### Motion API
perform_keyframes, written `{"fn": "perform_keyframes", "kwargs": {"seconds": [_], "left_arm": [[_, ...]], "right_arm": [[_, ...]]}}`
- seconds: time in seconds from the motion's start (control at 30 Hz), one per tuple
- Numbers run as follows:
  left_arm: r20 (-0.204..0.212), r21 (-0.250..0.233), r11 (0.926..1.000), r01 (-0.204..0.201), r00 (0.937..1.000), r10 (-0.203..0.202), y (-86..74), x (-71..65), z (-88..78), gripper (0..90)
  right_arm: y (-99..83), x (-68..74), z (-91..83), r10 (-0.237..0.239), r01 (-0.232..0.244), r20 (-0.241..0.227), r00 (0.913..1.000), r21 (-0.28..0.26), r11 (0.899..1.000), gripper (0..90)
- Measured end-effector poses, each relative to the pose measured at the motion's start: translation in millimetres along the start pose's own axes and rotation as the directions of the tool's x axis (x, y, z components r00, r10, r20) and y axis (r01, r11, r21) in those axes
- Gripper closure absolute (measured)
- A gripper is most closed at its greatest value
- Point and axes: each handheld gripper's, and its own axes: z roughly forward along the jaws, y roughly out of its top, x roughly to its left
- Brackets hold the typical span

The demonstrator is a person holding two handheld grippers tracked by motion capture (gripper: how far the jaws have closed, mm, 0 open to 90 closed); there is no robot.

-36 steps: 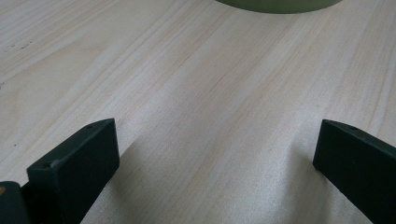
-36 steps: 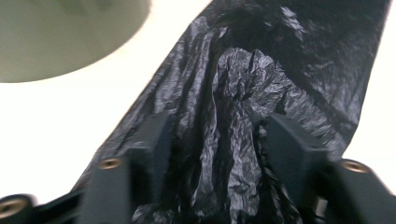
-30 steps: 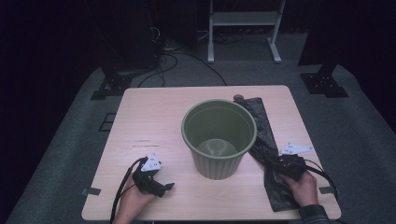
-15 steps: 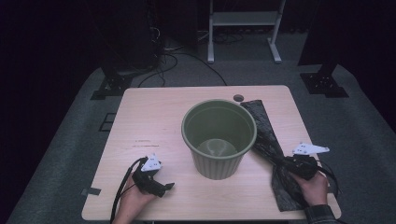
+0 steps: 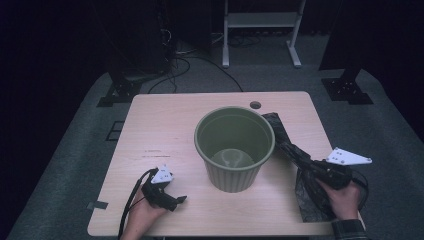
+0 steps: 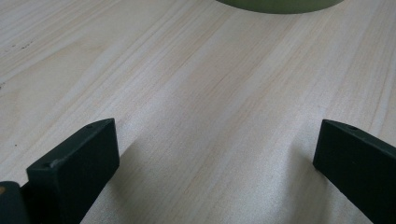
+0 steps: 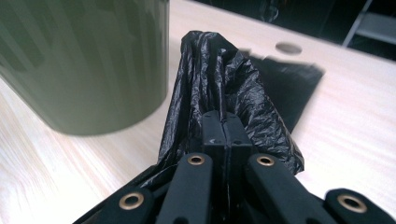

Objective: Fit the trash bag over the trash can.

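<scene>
My right gripper (image 7: 224, 122) is clenched on a fold of the black plastic bag (image 7: 219, 88). Jaws pressed flat together, film pinched between them. They have just been closing, with the bag between them. From the pinch the bag rises in a crumpled peak, pulled up off the table (image 5: 165, 130).

In the high view the right gripper (image 5: 306, 165) sits near the table's right edge, toward the front right corner, my hand (image 5: 345, 197) behind it. The bag (image 5: 282, 140) runs as a dark twisted strip from my jaws toward the far right part of the table, passing just beside the right wall of the green bin (image 5: 234, 150). Whether it touches the bin I cannot tell. More of the bag lies bunched under and in front of my hand, at the front right corner.

The bin stands upright at the middle of the table, open mouth up. A small round hole (image 5: 255, 105) sits near the table's far edge, beyond the bin.

My left gripper (image 5: 175, 199) is released: jaws wide apart, bare wood between them, nothing held. It rests low near the front edge, left of the bin, well apart from the bag. In the left gripper view the bin's base (image 6: 280, 4) shows at the top, beyond the open jaws.
</scene>
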Motion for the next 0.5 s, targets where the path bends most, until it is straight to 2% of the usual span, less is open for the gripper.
{"fn": "perform_keyframes", "kwargs": {"seconds": [0.13,0.33,0.5], "left_arm": [[0.000,0.000,1.0000,0.000,1.0000,0.000,0.0,0.1,0.1,0.0],[0.001,0.000,1.0000,0.000,1.0000,0.000,0.1,0.2,0.1,0.0],[0.001,0.000,1.0000,-0.001,1.0000,0.001,0.1,0.4,0.1,0.0]], "right_arm": [[8.0,-3.1,-6.9,0.008,-0.009,-0.021,0.9998,-0.036,0.999,90.0],[22.8,-1.0,-14.6,-0.020,0.018,-0.030,0.9993,-0.073,0.997,90.0],[37.6,0.1,-26.4,-0.035,0.030,-0.040,0.9986,-0.130,0.991,90.0]]}}
